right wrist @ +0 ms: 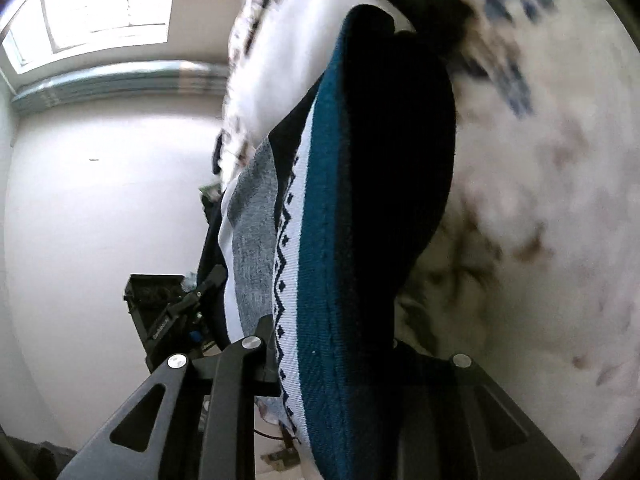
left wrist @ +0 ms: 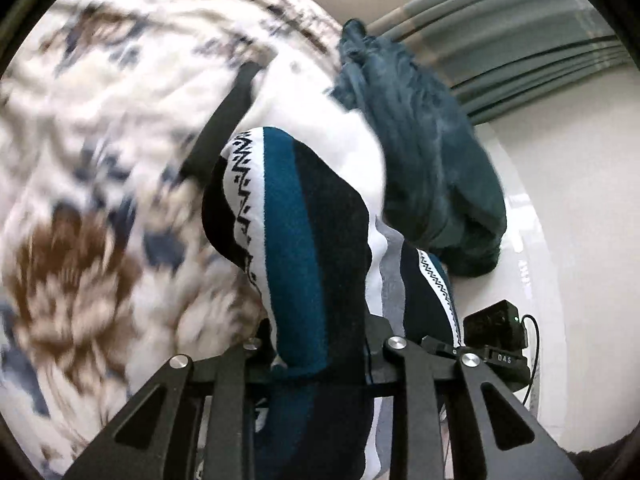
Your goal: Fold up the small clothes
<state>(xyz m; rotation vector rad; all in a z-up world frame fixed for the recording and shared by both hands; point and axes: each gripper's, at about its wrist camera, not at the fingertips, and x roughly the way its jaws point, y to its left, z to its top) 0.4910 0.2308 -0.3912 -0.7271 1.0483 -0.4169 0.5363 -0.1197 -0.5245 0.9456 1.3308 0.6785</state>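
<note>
A striped knit garment (left wrist: pixel 304 248) in teal, black, white and grey with a zigzag band hangs between my two grippers above the floral bedspread (left wrist: pixel 92 184). It drapes over my left gripper (left wrist: pixel 316 360), which is shut on it; only one black finger (left wrist: pixel 224 120) shows past the cloth. In the right wrist view the same garment (right wrist: pixel 344 216) covers my right gripper (right wrist: pixel 332 364), which is shut on it, fingertips hidden. The right gripper's body (left wrist: pixel 496 344) shows in the left wrist view.
A crumpled dark teal garment (left wrist: pixel 424 160) lies on the bedspread beyond the striped one. The bedspread (right wrist: pixel 540 200) fills the right of the right wrist view. White walls, a window (right wrist: pixel 100 8) and grey-green curtains (left wrist: pixel 520 32) surround the bed.
</note>
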